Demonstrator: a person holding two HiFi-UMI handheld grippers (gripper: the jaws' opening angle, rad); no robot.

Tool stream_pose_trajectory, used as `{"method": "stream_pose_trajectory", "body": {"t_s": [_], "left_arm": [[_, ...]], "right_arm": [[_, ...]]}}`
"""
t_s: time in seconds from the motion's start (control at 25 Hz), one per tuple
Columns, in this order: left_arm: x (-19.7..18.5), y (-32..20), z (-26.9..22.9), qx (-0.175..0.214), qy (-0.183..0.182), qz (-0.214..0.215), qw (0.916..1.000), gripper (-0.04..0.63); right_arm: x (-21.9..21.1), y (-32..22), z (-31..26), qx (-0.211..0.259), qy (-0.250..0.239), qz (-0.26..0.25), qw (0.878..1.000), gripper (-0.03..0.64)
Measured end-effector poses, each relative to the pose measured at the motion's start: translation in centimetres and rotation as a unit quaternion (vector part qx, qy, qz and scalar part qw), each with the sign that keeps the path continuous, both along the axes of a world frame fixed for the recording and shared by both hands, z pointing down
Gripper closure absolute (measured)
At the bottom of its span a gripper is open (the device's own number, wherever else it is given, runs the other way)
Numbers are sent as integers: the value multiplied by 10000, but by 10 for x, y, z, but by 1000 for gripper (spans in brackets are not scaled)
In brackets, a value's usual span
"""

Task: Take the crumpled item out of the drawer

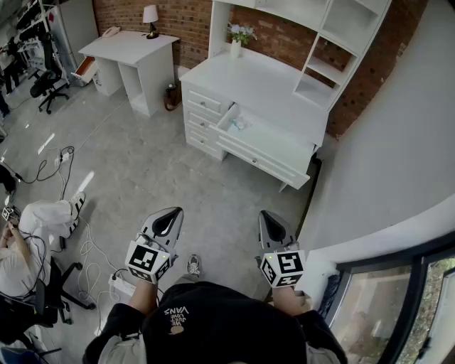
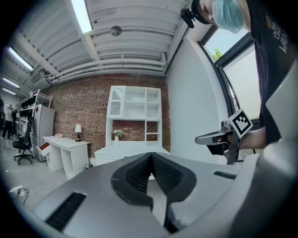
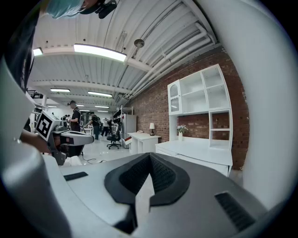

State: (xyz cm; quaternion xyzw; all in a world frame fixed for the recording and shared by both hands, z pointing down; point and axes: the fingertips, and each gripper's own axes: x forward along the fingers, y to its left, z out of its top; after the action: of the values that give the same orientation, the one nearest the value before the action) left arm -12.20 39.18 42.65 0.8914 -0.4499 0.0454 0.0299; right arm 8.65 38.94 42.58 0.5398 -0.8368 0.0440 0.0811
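So the person is standing well back from the desk (image 1: 264, 84), and both claws are just carried out front at waist level, pointing toward it. The left gripper (image 1: 167, 222) is clenched with nothing in it, its ribbed pads meeting edge to edge. The right gripper (image 1: 273, 229) is the same, pressed together and empty. That makes sense, since nothing is within reach, so there's no reason to hold them apart yet.

The drawer (image 1: 226, 118) in the desk's top row is already pulled out, which is handy. The crumpled item (image 1: 239, 124) sits inside it, a pale wad, too small from here to say what it's made of. My guess is the approach hasn't really started: walk over first, then spread one claw above the drawer.

The room is a big workshop space with a grey concrete floor (image 1: 178, 178) and a brick wall (image 1: 186, 18) behind the desk. A vase (image 1: 236, 44) stands on the desk top. A second table (image 1: 131, 48) with a lamp (image 1: 151, 14) stands off to the left, cables (image 1: 65, 158) trail over the floor, and someone is seated at the far left (image 1: 28, 242).
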Motion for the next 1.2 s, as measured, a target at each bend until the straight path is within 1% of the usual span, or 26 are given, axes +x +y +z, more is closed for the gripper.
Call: {"method": "stream_pose_trajectory", "body": {"t_s": [0.2, 0.32, 0.4, 0.56, 0.6, 0.64, 0.68, 0.76, 0.96, 1.08, 1.2], "left_arm": [[2, -24, 1, 20, 41, 186, 9998, 591], [1, -40, 6, -28, 118, 341, 9993, 589], [0, -52, 9, -64, 155, 443, 9989, 588], [-7, -80, 9, -57, 151, 631, 9979, 583], [-10, -88, 8, -44, 148, 659, 9977, 558], [-14, -95, 7, -41, 138, 687, 9975, 502], [-19, -102, 8, -46, 122, 719, 9973, 488], [-27, -115, 9, -51, 79, 787, 9969, 488], [-43, -146, 16, -154, 40, 765, 9969, 444], [-42, -161, 18, -235, 118, 773, 9967, 436], [-38, -179, 28, -356, 110, 806, 9960, 434]], "right_arm": [[-5, -23, -1, 37, -197, -29, 9998, 618], [-13, -40, -1, 96, -173, -29, 9998, 615], [-18, -52, -1, 91, -182, 10, 9998, 544], [-24, -77, 0, 85, -194, 203, 9996, 495], [-27, -83, 0, 84, -201, 262, 9994, 484], [-29, -89, 0, 86, -209, 320, 9992, 471], [-32, -95, 0, 89, -217, 372, 9990, 463], [-37, -104, 2, 97, -228, 463, 9986, 452], [-40, -125, 8, 27, -254, 651, 9976, 419], [-35, -139, 9, -38, -205, 701, 9973, 411], [-29, -161, 13, -67, -194, 740, 9970, 408]]}}
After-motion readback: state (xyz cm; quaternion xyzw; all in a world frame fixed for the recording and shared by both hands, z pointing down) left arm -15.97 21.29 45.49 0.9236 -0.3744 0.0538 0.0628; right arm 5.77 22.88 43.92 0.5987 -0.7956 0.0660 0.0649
